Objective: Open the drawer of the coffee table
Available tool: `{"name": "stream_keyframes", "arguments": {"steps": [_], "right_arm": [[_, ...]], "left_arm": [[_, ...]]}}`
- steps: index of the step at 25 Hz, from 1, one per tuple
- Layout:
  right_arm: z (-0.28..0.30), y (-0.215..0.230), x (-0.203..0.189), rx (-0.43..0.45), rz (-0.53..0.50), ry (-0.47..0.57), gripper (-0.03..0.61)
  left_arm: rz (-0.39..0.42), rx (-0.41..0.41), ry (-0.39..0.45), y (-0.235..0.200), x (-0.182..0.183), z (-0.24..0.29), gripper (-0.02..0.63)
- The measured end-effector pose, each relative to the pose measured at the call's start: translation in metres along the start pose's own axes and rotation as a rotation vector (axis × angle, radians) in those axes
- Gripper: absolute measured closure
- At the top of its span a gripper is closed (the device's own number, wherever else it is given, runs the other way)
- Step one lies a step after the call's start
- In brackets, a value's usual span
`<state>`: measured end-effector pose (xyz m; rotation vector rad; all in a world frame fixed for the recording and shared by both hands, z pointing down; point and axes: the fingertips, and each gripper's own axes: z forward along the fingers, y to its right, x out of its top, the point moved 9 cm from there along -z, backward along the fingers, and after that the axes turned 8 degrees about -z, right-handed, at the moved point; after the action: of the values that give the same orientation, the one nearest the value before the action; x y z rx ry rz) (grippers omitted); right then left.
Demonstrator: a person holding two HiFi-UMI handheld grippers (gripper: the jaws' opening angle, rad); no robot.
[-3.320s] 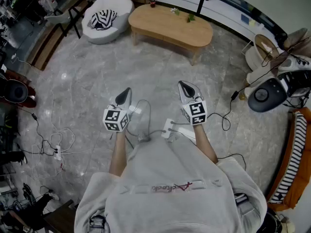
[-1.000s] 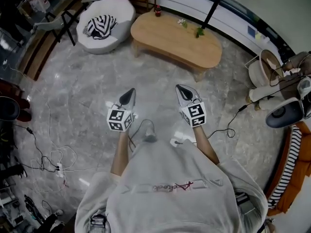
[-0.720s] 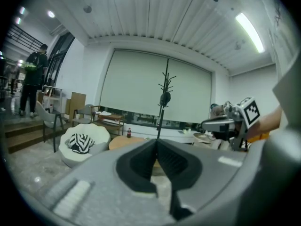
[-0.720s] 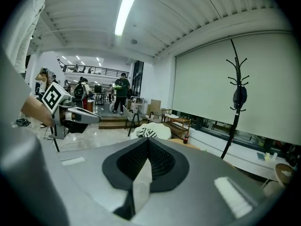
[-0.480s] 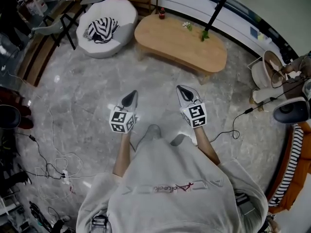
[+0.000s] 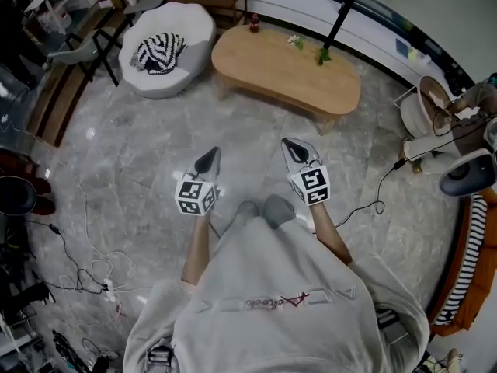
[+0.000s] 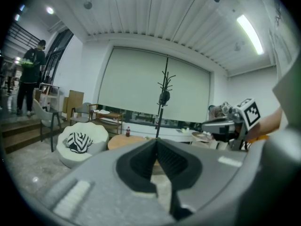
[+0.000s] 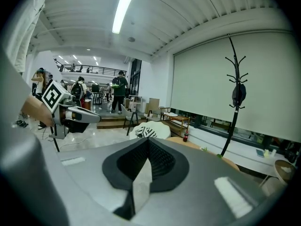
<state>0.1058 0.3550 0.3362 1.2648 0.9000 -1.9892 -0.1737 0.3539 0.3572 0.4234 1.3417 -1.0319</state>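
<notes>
Drawer unseen on table; likely stiff, hook its front. Left gripper, right gripper: fingers pressed together.

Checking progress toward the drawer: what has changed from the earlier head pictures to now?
The person has stepped closer to the coffee table, which now sits lower and larger in the head view; the white cable by the feet is out of sight. The left gripper and right gripper stay shut, empty, held out in front.

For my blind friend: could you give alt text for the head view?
A person points the left hand-held gripper and right hand-held gripper, both shut and empty, toward a wooden coffee table across a grey stone floor.
</notes>
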Motion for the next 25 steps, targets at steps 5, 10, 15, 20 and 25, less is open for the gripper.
{"name": "stream_keyframes", "arguments": {"steps": [5,10,15,20,25], "right_arm": [[0.0,0.003,-0.004,-0.009,0.006,-0.003,0.575],[0.004,0.013,-0.009,-0.01,0.017,-0.006,0.575],[0.028,0.029,-0.009,-0.007,0.022,0.0,0.575],[0.063,0.049,-0.004,0.004,0.022,0.016,0.575],[0.108,0.08,0.003,0.025,0.016,0.019,0.575]], "left_arm": [[0.0,-0.01,-0.012,0.0,-0.003,0.007,0.615],[0.007,-0.017,-0.017,-0.001,0.002,0.021,0.615],[0.02,-0.013,-0.02,-0.013,0.012,0.042,0.615],[0.023,0.003,-0.021,-0.037,0.027,0.068,0.615],[0.04,0.015,-0.015,-0.064,0.053,0.109,0.615]]}}
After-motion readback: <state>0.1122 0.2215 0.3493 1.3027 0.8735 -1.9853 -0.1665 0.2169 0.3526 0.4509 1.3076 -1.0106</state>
